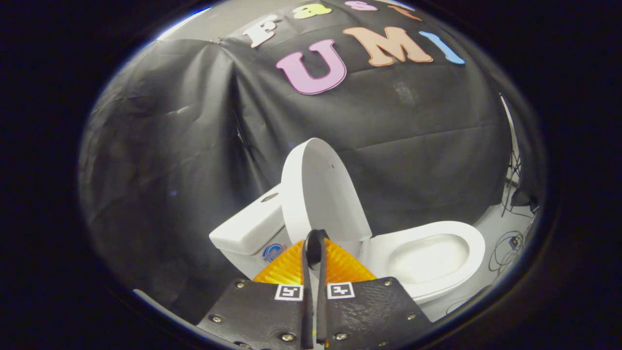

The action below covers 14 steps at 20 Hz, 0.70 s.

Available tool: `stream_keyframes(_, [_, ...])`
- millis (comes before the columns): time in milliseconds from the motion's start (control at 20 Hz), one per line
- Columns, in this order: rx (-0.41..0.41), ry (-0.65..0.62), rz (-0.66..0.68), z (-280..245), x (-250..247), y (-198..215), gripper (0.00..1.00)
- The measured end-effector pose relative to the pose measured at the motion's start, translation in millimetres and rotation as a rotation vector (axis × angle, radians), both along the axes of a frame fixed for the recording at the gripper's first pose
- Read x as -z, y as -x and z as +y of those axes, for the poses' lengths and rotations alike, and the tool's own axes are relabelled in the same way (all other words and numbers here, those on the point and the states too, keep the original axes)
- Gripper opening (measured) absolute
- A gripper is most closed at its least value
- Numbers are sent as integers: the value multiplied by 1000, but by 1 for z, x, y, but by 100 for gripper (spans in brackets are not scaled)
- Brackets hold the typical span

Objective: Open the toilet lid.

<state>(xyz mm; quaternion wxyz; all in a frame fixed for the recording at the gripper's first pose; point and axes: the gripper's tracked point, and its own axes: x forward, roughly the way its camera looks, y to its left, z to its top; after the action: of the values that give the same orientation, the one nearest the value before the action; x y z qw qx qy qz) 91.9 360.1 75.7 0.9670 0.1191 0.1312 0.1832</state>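
Nearest the camera, the gripper [316, 243] has its two fingers drawn almost together, with only a thin slit between them; their tips meet in a small loop. The tips overlap the lower edge of the raised lid, but whether they touch or pinch it cannot be told. The finger pads [286, 267] are ribbed, fanning out on either side, and behind them sit flat, textured plates fixed with screws, each bearing a small square marker [340, 290].

Just beyond the fingertips stands the toilet lid [318, 194], a smooth, glossy oval, tilted up nearly upright and leaning back toward the tank. To the left of the lid is the tank [248, 226], a blocky glazed box with a round button on top and a small badge on its front. To the right, the bowl [427, 255] lies open, its rounded seat ring smooth and shiny around a pale hollow.

Farther right, thin cables [505, 248] trail on the pale floor. Behind everything hangs a creased cloth wall [184, 146].
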Motion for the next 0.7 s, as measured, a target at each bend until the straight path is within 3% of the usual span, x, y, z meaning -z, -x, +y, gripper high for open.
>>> stream_keyframes(700, [-74, -14, -27, 28, 2, 0, 6])
